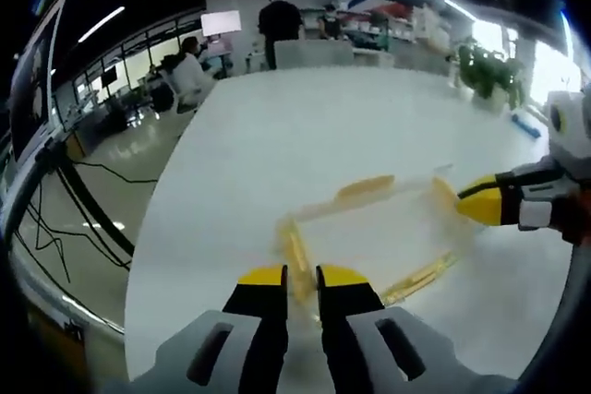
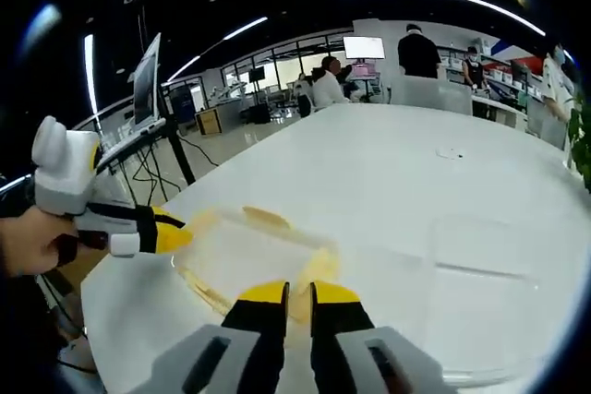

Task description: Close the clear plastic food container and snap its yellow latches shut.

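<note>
Your left gripper (image 1: 302, 276) and right gripper (image 2: 298, 292) are flanking the container (image 1: 374, 237) at opposite ends, jaws nearly pressed together, pinching nothing.

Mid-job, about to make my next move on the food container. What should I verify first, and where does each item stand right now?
1. Lid on the container: not ok; it lies beside it on the table.
2. Latches snapped: not ok.
3. Left gripper at a lid edge: ok.
4. Right gripper at the opposite edge: ok.
5. Firm grip on the lid: cannot tell; both pairs of jaws stand close together.
</note>
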Tool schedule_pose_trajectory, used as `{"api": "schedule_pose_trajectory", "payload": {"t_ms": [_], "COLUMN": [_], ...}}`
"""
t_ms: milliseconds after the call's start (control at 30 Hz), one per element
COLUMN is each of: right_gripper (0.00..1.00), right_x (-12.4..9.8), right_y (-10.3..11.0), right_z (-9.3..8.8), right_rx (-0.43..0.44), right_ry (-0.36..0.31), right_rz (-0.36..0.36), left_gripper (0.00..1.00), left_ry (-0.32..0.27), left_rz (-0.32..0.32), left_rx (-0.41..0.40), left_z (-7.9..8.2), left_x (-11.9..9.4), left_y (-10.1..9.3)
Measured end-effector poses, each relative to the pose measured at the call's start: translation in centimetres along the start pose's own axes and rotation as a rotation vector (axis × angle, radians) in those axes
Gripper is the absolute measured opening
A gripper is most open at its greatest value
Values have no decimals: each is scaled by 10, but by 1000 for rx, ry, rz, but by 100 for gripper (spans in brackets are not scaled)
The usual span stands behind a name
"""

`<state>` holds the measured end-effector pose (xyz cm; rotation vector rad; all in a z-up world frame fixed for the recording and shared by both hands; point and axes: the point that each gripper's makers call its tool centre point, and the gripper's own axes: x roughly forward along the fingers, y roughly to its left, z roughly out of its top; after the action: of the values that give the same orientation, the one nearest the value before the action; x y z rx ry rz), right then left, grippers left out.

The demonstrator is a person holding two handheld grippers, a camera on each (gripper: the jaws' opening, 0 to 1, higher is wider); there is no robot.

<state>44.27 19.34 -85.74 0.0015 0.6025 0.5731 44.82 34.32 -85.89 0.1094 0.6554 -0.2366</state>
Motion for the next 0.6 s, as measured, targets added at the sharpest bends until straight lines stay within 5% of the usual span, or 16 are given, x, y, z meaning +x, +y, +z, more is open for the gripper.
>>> {"api": "schedule_pose_trajectory", "payload": {"t_ms": [600], "right_gripper": [3], "right_x": [1], "right_y": [-4], "right_z": [4], "right_rx": [25], "right_ry": [-7], "right_rz": [8], "left_gripper": [3], "left_ry": [1], "left_rz": [-6], "left_rx": [67], "left_z": [2], "left_x": [2], "left_y": [-4]}}
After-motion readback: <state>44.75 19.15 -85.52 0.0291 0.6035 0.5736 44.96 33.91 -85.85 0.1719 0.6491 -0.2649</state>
